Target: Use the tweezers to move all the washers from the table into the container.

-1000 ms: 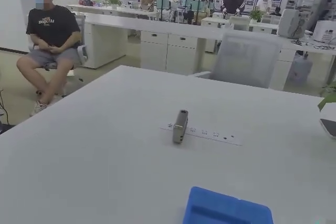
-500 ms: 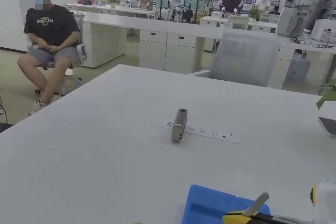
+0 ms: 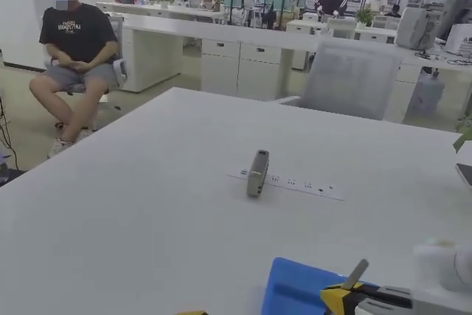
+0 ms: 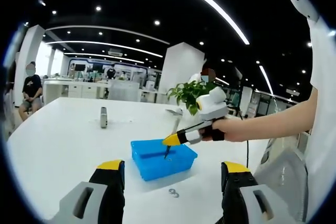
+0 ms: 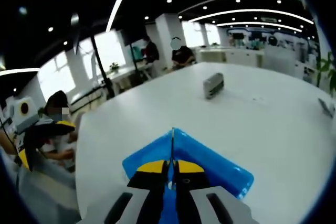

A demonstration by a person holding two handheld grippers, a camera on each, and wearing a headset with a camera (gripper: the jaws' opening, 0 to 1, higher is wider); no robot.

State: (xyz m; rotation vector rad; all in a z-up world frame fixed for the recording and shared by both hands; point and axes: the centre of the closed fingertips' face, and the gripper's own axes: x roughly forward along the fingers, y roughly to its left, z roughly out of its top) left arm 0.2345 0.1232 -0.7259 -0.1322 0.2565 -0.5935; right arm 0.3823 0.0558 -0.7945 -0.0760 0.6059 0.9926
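Open-plan office space with rows of white desks stretches behind a broad white worktop (image 3: 147, 219). At the left of the head view a person in a black T-shirt and grey shorts (image 3: 74, 42) sits on a chair, and a pale grey swivel chair (image 3: 350, 79) stands at the worktop's far edge.

A shallow rectangular blue plastic container (image 4: 157, 161) rests on the near part of the worktop. The left gripper (image 4: 172, 166) hangs low before it, its yellow-tipped fingers spread wide with nothing between them. The right gripper (image 4: 173, 140), held in a hand (image 4: 231, 128), reaches in from the right above the container. In its own view its fingers are pressed nearly together, pinching a pair of thin metal tweezers (image 5: 172, 148) whose tip points down over the inside of the container.

A small grey box-shaped device (image 3: 257, 173) stands on a thin white strip near the middle of the worktop, well apart from the container.

Small metal ring washers (image 4: 173, 193) lie together on the bare worktop just beside the container's near wall, outside it. Their number is too small to make out.
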